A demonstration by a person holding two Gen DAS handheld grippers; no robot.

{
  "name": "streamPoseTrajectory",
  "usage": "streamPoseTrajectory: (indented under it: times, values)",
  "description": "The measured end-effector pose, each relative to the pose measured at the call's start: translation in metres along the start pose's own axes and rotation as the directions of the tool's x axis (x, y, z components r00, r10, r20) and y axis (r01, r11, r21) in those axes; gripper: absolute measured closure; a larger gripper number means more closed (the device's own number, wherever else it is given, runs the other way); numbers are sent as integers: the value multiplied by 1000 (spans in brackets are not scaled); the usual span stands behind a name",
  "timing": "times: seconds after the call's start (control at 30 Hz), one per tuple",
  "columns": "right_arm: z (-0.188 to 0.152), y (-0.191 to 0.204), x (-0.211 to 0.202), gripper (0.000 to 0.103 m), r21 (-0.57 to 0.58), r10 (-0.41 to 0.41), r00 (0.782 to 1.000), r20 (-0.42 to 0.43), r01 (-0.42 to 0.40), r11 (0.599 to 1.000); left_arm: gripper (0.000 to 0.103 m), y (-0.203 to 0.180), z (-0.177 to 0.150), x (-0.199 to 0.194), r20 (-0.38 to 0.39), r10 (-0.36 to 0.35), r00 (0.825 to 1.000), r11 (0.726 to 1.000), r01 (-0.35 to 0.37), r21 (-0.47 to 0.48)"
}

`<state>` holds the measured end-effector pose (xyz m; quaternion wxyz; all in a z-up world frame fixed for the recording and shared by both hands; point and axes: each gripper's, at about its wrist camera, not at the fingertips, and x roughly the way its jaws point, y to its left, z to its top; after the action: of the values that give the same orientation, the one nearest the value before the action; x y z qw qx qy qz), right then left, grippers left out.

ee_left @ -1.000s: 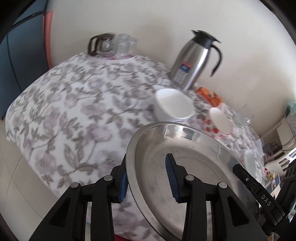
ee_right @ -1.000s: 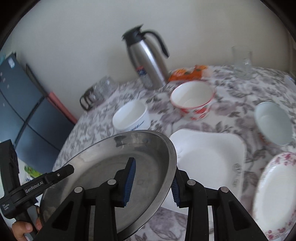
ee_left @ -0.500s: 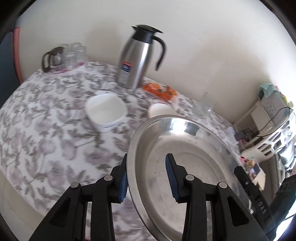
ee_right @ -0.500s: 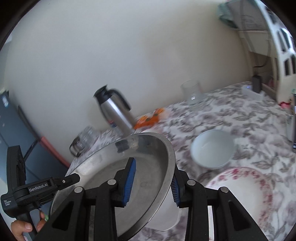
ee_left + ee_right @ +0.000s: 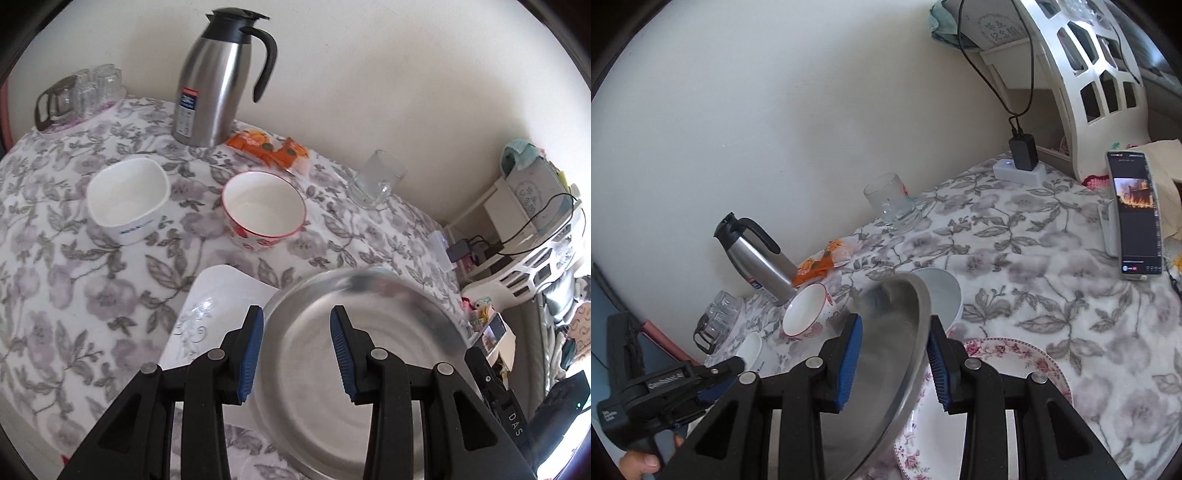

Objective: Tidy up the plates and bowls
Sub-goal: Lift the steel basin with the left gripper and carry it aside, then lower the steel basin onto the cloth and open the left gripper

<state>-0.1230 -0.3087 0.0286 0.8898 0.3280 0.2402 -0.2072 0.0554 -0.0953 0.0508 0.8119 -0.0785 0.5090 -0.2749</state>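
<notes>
Both grippers have carried the steel plate [image 5: 369, 369] sideways over the square plate [image 5: 221, 306]; left gripper [image 5: 295, 349] and right gripper [image 5: 894, 356] each pinch its rim between their jaws.

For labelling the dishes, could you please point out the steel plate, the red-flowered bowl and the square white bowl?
steel plate [image 5: 388, 354], left wrist view, on its inner bottom.
red-flowered bowl [image 5: 264, 205], left wrist view, on its white inside.
square white bowl [image 5: 127, 195], left wrist view, on its inside.
</notes>
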Motion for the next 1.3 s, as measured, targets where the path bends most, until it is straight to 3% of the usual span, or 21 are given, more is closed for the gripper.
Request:
streamPoseTrajectory:
  times: [0.17, 0.27, 0.5, 0.67, 0.83, 1.1, 1.3]
  values:
    - [-9, 10, 19, 66, -90, -73, 996, -52, 68, 994, 64, 12, -4, 17, -9, 37, 999, 999, -37, -12]
    - [-17, 9, 34, 66, -125, -140, 985, -104, 127, 984, 64, 27, -7, 32, -59, 82, 995, 996, -84, -37]
    - [-28, -1, 51, 66, -72, -133, 972, -192, 121, 990, 64, 67, -5, 39, -113, 102, 988, 982, -118, -145]
    - [-34, -1, 58, 65, -33, -100, 968, -230, 94, 995, 64, 99, -3, 41, -130, 151, 980, 954, -179, -242]
    - [-42, 6, 67, 65, -36, -81, 959, -271, 74, 997, 63, 121, -5, 42, -139, 157, 978, 926, -195, -324]
    - [-53, 11, 80, 65, -48, -85, 943, -323, 73, 996, 63, 125, -9, 48, -163, 137, 977, 922, -186, -340]
    - [-56, 11, 81, 65, -29, -57, 941, -332, 50, 998, 63, 132, -13, 59, -221, 133, 966, 907, -208, -365]
